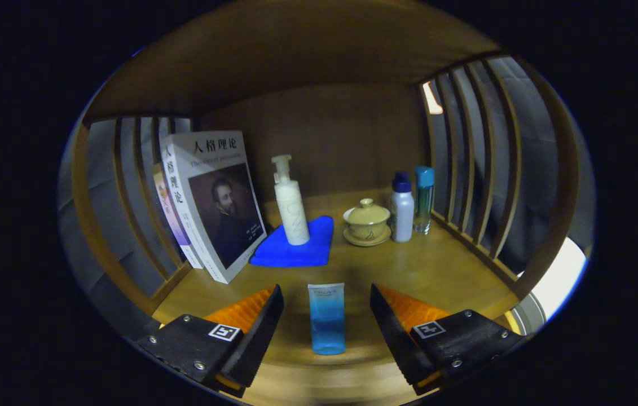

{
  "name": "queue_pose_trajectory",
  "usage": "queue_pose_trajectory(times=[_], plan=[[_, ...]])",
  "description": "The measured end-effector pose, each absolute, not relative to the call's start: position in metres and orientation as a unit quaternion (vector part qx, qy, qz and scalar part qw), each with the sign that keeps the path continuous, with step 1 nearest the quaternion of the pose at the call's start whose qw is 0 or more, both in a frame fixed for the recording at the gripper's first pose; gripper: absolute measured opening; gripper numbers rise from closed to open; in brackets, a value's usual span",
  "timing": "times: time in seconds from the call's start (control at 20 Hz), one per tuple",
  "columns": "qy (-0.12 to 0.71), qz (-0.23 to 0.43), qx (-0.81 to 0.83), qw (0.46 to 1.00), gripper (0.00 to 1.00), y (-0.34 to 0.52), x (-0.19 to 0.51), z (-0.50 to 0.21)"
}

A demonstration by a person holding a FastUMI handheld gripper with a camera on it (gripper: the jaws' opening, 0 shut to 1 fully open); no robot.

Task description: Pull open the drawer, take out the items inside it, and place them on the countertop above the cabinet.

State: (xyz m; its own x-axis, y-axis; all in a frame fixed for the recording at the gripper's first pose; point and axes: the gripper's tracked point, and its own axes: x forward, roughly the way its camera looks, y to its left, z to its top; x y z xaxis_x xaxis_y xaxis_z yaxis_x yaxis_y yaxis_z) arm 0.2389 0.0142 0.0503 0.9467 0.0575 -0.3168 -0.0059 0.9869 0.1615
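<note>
The gripper [326, 316] stands wide, fingers clear either side of the blue tube [327, 318] between them; probably light, squashy, slippery, best gripped mid-body.

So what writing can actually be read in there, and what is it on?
"人格理论": front cover and spine of the white book.
Subtitle beneath that title: too blurred to read.
Blue tube, lying between the open gripper's fingers: print too small to read.
Pump bottle on the blue cloth: lettering too faint to read.
</note>
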Motion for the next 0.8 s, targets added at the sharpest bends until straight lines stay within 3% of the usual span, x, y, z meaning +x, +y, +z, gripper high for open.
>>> queue_pose_trajectory(times=[0.8], plan=[[0.025,-0.016,0.070,0.997,0.95,-0.007,0.074,0.112]])
